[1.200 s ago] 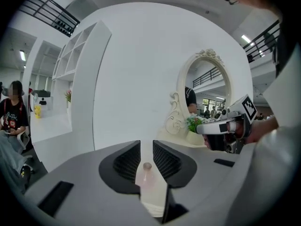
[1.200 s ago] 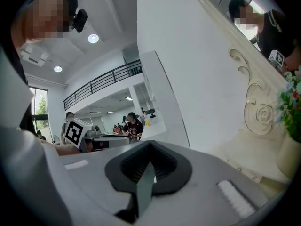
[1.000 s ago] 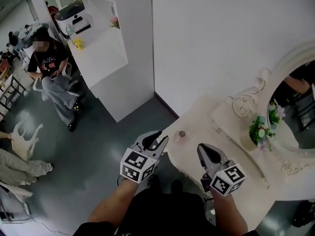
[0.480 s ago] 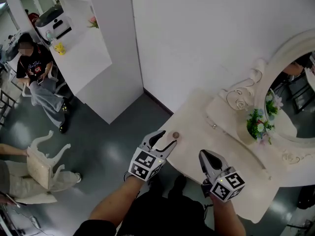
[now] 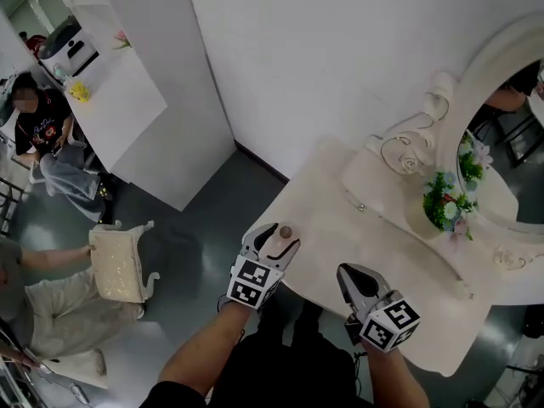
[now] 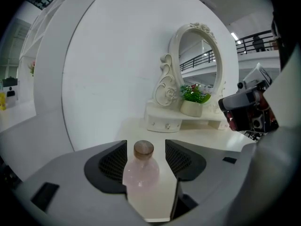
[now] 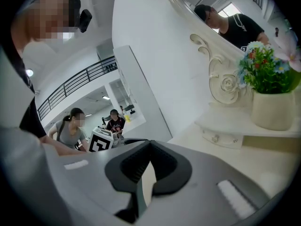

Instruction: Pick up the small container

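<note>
At the near-left edge of the white bench (image 5: 374,253), toward 9 o'clock in the head view, stands the small container (image 6: 141,169), a pale pink see-through bottle with a round brown cap. It is upright on the bench top, close to the rim.

The left tool (image 5: 279,238) reaches in from 7 o'clock with its jaws spread wide to either side of the bottle. The jaws have just been opening, and the bottle stands between them. In the left gripper view a clear gap shows between the bottle and the pad at 3 o'clock. The pad at 9 o'clock lies close beside the bottle, and neither pad presses on it. The bottle is not gripped.

The right tool (image 5: 348,272) sits at about 4 o'clock from the bottle, well apart from it, over the front part of the bench. Its own view shows the two jaws closed tip to tip with nothing between them.

Farther back on the bench, at 2 o'clock from the bottle, rises an ornate white mirror (image 5: 476,83) on a raised shelf. A small white pot of green plants with flowers (image 5: 444,206) stands on that shelf, right in front of the glass.

Off the bench, at 10 o'clock in the head view, a seated person (image 5: 44,134) is on the grey floor (image 5: 195,219).
</note>
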